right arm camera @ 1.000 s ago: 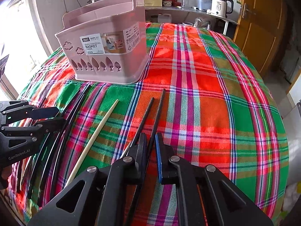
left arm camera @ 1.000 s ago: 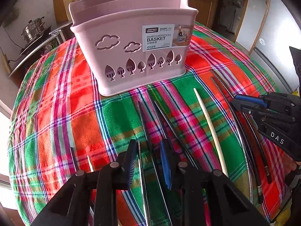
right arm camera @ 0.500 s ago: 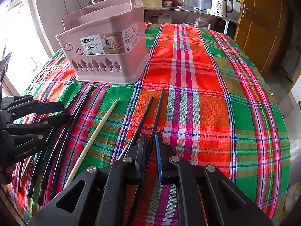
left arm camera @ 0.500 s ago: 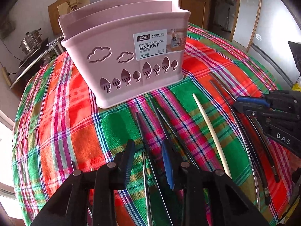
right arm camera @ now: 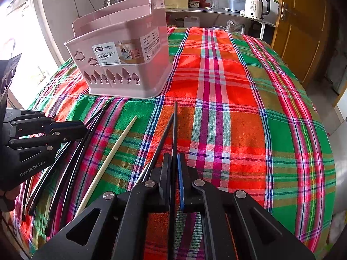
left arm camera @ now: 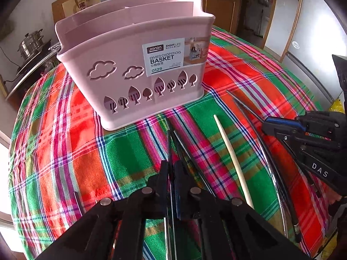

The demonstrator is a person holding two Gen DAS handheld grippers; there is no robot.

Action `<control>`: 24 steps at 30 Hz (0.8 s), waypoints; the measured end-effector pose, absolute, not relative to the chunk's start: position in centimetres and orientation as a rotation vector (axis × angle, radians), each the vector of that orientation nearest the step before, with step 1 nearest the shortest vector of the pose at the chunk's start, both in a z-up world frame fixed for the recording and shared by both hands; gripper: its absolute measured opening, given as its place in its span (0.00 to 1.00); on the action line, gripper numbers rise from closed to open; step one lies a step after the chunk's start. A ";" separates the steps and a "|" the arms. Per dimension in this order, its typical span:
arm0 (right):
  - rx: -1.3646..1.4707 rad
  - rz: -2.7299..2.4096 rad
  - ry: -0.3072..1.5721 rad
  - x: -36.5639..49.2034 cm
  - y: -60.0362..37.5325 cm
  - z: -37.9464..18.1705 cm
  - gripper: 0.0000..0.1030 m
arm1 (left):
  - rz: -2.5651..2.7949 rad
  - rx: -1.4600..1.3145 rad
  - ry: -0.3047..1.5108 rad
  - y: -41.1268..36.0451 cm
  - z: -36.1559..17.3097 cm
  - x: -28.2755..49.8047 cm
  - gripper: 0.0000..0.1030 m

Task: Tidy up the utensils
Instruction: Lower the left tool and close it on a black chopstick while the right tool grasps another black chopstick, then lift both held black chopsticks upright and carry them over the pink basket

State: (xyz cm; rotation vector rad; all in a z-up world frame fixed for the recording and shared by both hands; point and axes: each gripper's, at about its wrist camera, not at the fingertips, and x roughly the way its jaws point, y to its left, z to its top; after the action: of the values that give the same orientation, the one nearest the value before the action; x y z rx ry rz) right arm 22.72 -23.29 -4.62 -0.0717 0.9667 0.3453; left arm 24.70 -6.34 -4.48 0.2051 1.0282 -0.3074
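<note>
A pink divided chopsticks basket [left arm camera: 134, 65] [right arm camera: 121, 65] stands on the plaid tablecloth. My left gripper [left arm camera: 171, 173] is shut on a thin dark chopstick [left arm camera: 168, 143] that points toward the basket; a second dark chopstick [left arm camera: 190, 162] lies just right of it. My right gripper [right arm camera: 174, 166] is shut on a black chopstick [right arm camera: 174, 130], with another black one [right arm camera: 162, 138] lying against its left side. A pale wooden chopstick [left arm camera: 232, 158] [right arm camera: 110, 156] lies on the cloth between the two grippers. Each gripper shows in the other's view: right gripper [left arm camera: 266, 127], left gripper [right arm camera: 84, 130].
Several more black chopsticks [left arm camera: 260, 143] [right arm camera: 71, 160] lie in a fan on the cloth near the table's front edge. A counter behind holds a white kettle [right arm camera: 256, 6], and a steel pot [left arm camera: 30, 45] stands on a stove. Plaid cloth [right arm camera: 238, 108] stretches right of the basket.
The left gripper's jaws, open before, have closed onto the thin dark chopstick, and the basket looms a little nearer. The right gripper's jaws have tightened on the black chopstick.
</note>
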 end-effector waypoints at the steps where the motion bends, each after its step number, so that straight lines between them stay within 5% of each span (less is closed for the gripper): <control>1: -0.072 0.346 0.960 22.6 -23.4 -4.4 0.05 | -0.309 0.197 1.020 -6.0 -4.1 24.6 0.05; 24: 0.011 0.429 0.671 17.9 -24.5 6.8 0.05 | -0.344 0.033 0.697 -1.5 10.1 18.7 0.04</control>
State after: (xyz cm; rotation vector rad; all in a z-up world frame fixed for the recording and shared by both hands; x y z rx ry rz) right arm 17.90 -24.46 6.83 0.0111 0.6710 0.4294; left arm 18.72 -1.49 10.14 0.0328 0.6971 -0.3438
